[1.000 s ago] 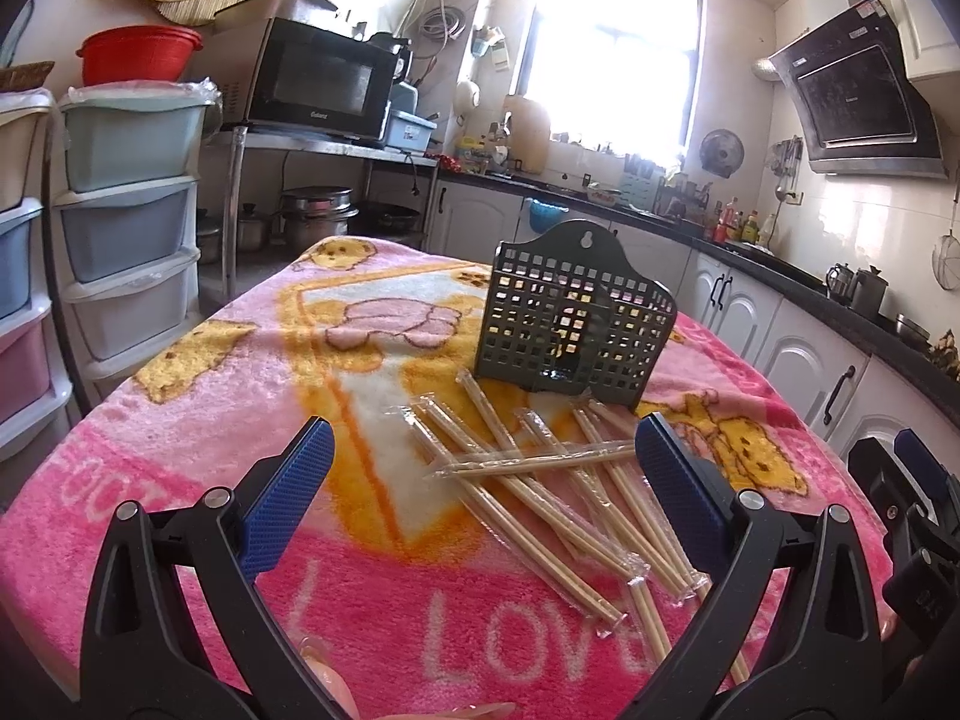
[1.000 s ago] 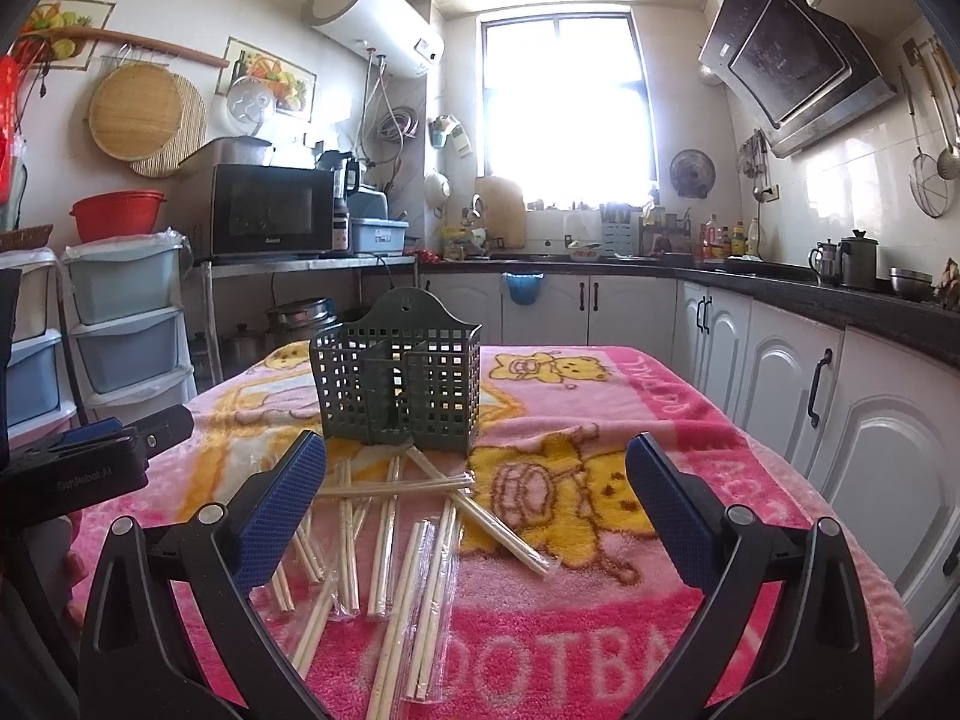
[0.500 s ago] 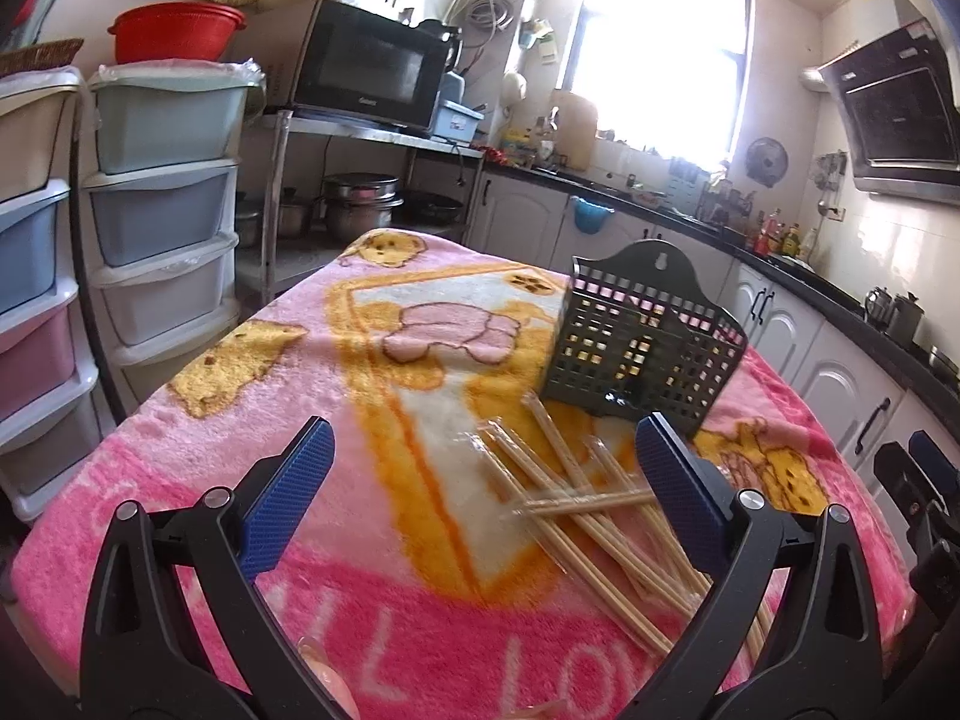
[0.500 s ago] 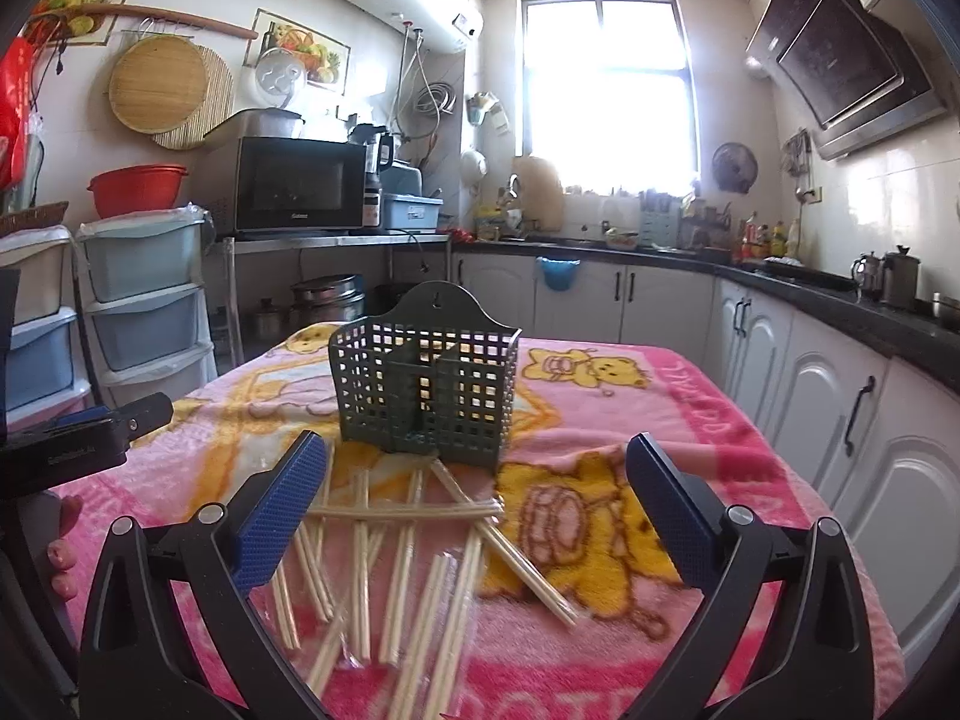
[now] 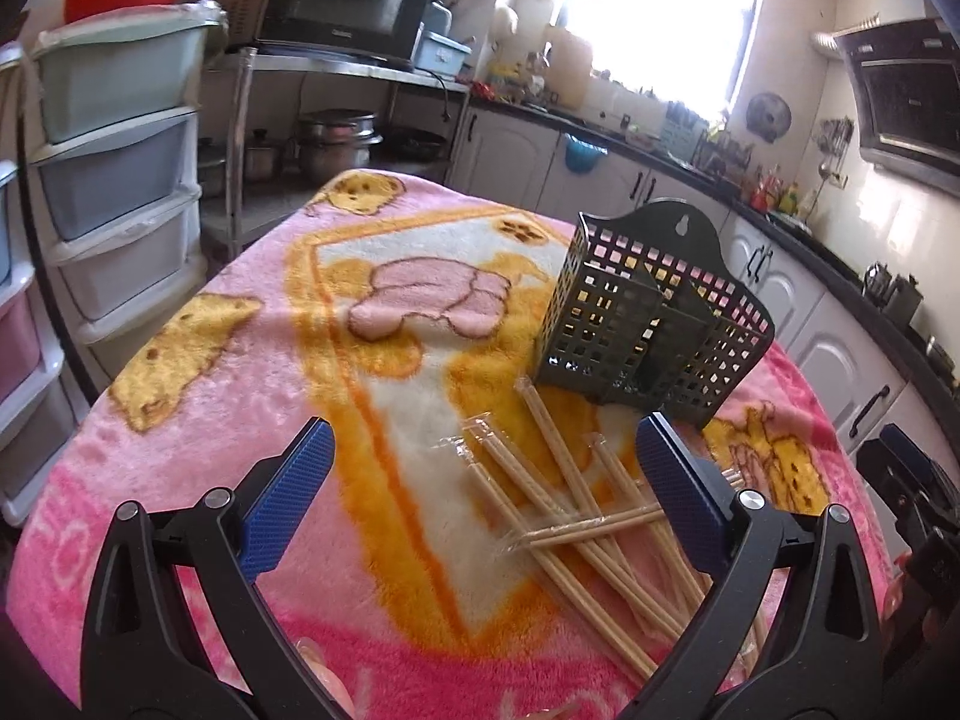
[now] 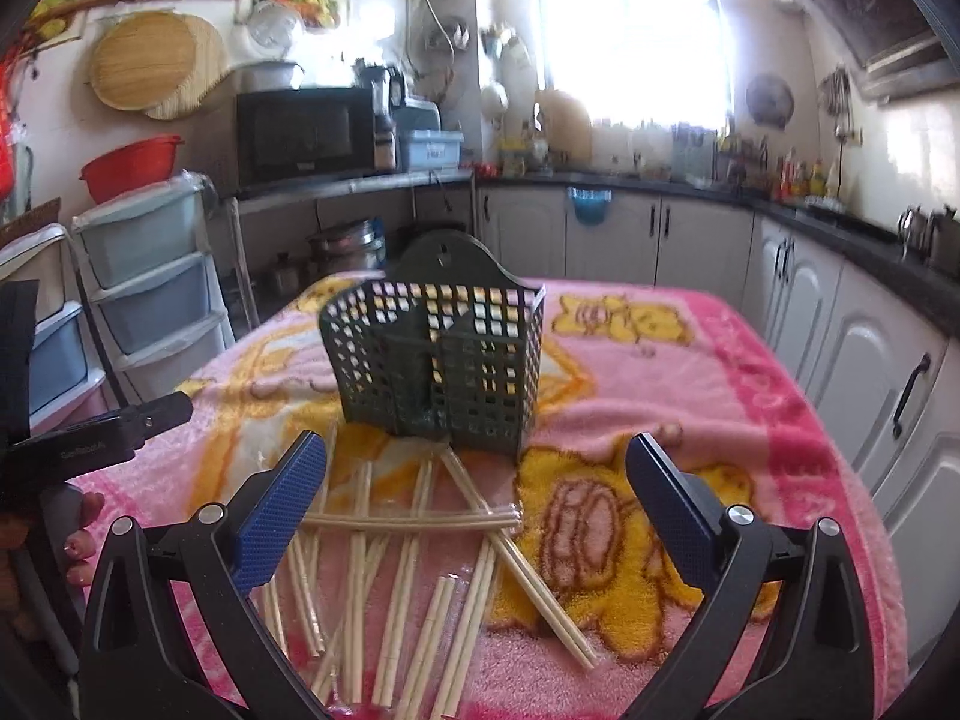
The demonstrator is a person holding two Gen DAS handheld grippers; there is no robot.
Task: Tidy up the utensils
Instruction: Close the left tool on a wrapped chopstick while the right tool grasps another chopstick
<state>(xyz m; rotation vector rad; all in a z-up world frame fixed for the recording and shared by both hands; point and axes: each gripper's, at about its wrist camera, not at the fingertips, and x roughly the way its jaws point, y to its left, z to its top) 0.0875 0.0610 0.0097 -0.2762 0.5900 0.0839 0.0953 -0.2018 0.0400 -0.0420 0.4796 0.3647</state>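
Both left tongs (image 5: pixel 480 492) and right tongs (image 6: pixel 474 504) spread wide, empty; wrapped chopsticks (image 6: pixel 414 522) mid-table (image 6: pixel 750 372) before mesh holder (image 6: pixel 438 360).

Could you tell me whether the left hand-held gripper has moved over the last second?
Yes. The left hand-held gripper has swung left: the basket and chopsticks now sit further right between its fingers.

I am in a home kitchen: a black microwave (image 6: pixel 303 133) sits on a metal shelf with steel pots (image 5: pixel 339 141) stacked beneath it. White cabinets (image 6: pixel 612 234) under a dark counter run below the bright window (image 6: pixel 630 30), bottles crowd the counter, and a range hood (image 5: pixel 906 102) hangs on the tiled wall. Stacked plastic drawers (image 5: pixel 117 138) stand off my table's left edge.
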